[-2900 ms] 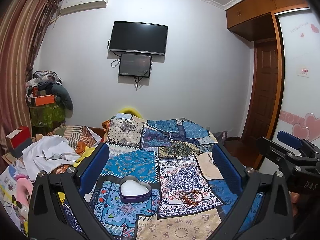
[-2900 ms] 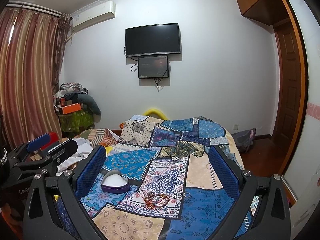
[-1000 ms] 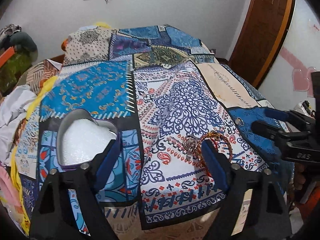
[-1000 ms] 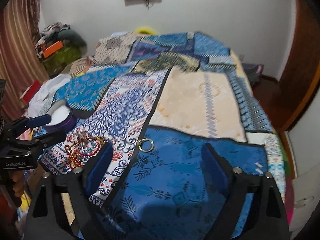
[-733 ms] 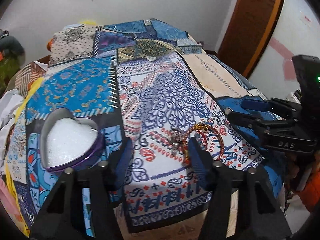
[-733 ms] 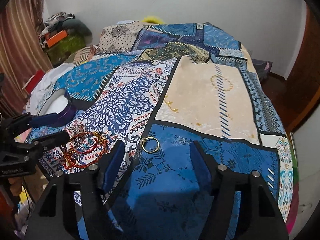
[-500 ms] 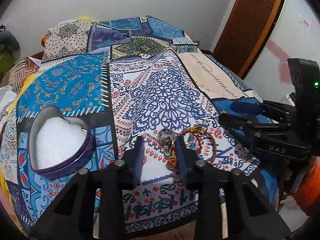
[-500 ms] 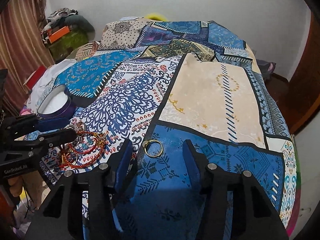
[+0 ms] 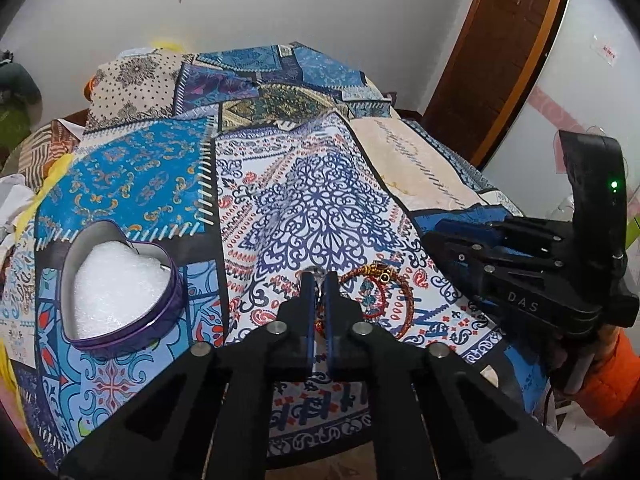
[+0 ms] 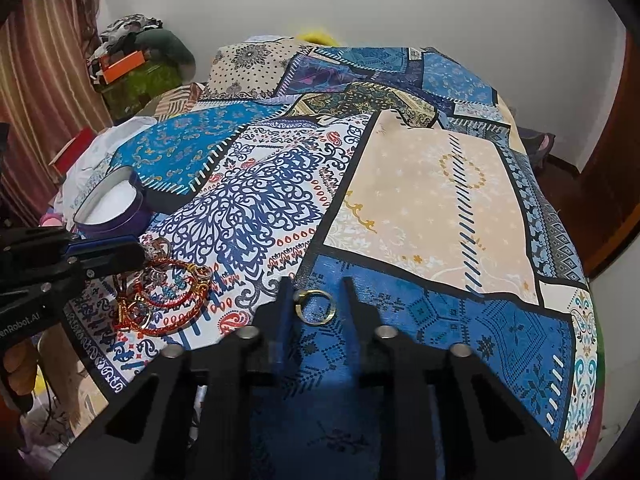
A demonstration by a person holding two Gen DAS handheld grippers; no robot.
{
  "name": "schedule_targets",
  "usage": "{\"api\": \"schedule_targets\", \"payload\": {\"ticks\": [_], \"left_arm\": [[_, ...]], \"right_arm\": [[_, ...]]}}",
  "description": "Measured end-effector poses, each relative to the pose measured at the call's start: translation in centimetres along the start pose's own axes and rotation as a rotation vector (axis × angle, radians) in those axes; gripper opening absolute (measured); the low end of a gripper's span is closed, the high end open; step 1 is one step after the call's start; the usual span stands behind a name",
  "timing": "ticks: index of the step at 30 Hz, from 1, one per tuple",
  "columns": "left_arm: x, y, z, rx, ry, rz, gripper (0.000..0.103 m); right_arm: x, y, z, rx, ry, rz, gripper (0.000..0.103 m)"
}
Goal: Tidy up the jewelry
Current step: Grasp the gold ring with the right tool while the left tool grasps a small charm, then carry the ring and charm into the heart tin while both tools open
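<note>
Now both grippers have narrowed. The left gripper (image 9: 319,280) has pinched nearly shut on a silver piece (image 10: 154,250) at the edge of the bracelets (image 10: 168,298); whether it truly grips, I cannot tell. The right gripper (image 10: 316,300) is part-open, straddling the ring (image 10: 315,306) on the bedspread (image 10: 420,200). Both pickups seem close; the tin (image 9: 120,284) waits at left.

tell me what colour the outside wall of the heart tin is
Purple, with a silvery inside wall; the heart tin shows best in the left wrist view.
</note>
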State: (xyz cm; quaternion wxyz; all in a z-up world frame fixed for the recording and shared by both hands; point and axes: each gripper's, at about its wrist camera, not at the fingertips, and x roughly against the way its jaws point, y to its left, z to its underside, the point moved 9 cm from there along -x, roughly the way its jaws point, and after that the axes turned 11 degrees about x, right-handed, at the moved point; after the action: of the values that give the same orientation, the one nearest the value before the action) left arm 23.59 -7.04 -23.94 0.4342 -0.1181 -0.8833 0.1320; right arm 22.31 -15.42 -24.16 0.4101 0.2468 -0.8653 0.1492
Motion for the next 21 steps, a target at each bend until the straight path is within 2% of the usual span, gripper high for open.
{"api": "schedule_targets", "payload": {"ticks": [13,21], "left_arm": [[4.0,-0.5,-2.0,0.003,-0.101,0.011,0.002],[7.6,0.2,-2.7,0.009,-0.176,-0.017,0.002]], "right_arm": [[2.0,0.0,-0.7,-0.024,-0.047,0.008,0.018],[5.0,1.0,-3.1,-0.019,-0.124,0.021,0.018]]}}
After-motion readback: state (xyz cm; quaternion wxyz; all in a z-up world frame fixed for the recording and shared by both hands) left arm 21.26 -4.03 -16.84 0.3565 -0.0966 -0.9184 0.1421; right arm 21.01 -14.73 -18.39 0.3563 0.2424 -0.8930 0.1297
